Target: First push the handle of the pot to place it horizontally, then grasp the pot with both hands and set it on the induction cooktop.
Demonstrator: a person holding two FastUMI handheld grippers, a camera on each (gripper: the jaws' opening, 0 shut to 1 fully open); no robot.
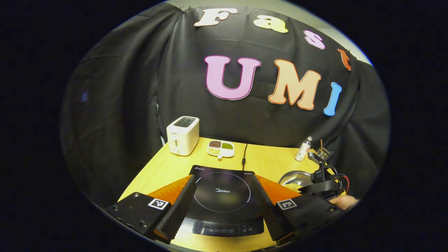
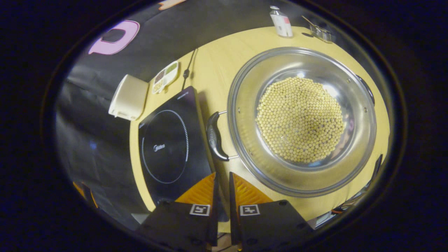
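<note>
Currently, left tongs (image 1: 224, 204) gape wide over the black glass induction cooktop (image 1: 224, 196); right tongs (image 2: 223, 185) nearly closed, empty, beside the bean-filled steel pot (image 2: 301, 119).

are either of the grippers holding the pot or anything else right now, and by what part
Nothing is held. The left gripper is open above the induction cooktop; the right gripper has its fingers nearly together with nothing between them, short of the pot handle.

Left gripper view: the pot (image 1: 294, 177) is largely hidden behind the right gripper (image 1: 323, 185) and the hand (image 1: 343, 201) holding it, itself cut by the view's edge. Right gripper view: the pot's far handle (image 2: 366, 90) shows only as a sliver; the bottle (image 2: 281, 21) top is cropped.
</note>
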